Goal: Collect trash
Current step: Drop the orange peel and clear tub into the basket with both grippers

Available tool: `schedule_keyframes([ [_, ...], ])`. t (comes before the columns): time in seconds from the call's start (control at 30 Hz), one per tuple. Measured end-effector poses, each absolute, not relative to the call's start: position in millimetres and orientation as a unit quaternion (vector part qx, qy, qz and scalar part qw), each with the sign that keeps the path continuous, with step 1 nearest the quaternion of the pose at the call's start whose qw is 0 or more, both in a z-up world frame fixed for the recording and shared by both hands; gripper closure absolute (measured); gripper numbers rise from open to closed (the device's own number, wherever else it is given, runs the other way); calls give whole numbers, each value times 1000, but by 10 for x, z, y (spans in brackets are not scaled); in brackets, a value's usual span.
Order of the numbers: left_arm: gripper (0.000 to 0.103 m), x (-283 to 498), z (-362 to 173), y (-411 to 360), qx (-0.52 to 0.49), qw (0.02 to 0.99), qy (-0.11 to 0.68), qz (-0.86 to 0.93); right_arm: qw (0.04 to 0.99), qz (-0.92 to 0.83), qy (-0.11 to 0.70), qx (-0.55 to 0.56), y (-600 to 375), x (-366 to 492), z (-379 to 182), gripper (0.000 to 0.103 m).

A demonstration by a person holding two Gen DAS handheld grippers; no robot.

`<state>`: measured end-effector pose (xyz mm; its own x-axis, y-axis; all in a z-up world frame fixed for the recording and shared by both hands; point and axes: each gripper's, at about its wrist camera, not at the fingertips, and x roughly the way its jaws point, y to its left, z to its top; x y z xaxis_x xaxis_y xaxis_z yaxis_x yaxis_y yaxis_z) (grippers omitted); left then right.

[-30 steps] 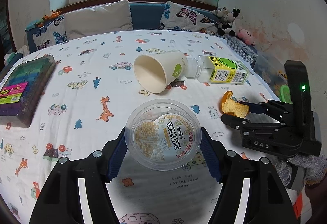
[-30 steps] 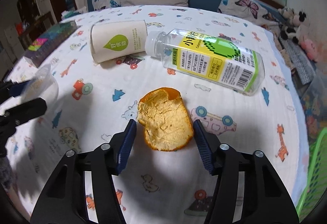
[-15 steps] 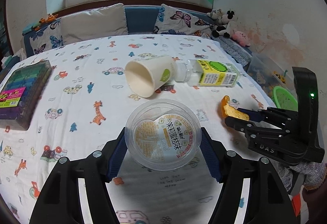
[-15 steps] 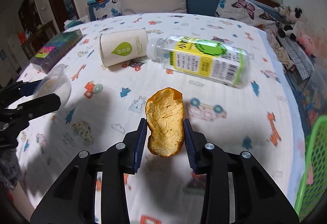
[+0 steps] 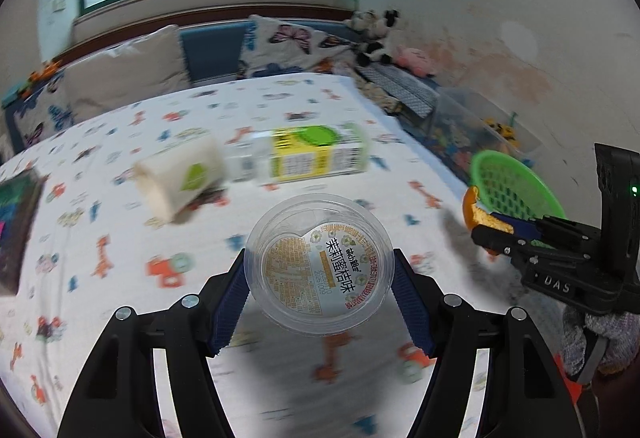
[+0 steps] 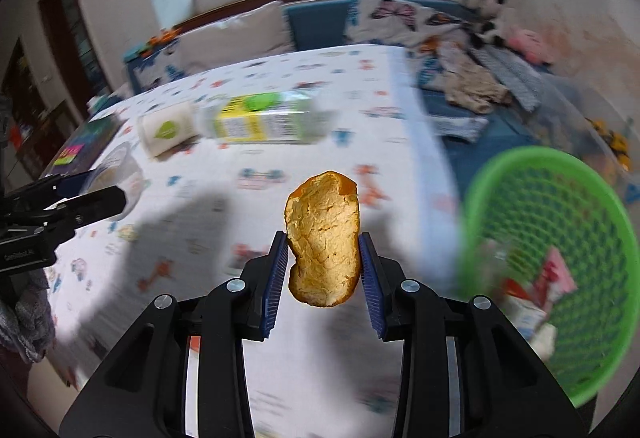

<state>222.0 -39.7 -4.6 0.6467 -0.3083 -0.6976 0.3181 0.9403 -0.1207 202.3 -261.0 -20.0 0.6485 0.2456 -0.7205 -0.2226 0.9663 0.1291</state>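
While right tongs (image 6: 323, 270) clamp orange peel (image 6: 322, 238) | long axis runs away from camera

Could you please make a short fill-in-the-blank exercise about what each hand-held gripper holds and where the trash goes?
1. The left hand-held gripper holds a clear plastic ____ with a printed label.
2. The right hand-held gripper is shut on a piece of ____ peel.
3. The green ____ beside the bed already has some trash in it.
4. On the bed sheet, a paper cup lies next to a plastic ____.

Missing words: cup; orange; basket; bottle
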Motion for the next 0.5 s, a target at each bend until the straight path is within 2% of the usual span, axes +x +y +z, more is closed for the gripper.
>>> schedule_keyframes([
  [0.5, 37, 2432, 111, -1826, 55, 878, 390, -273, 908, -18, 415, 59, -4245, 1773, -392, 63],
])
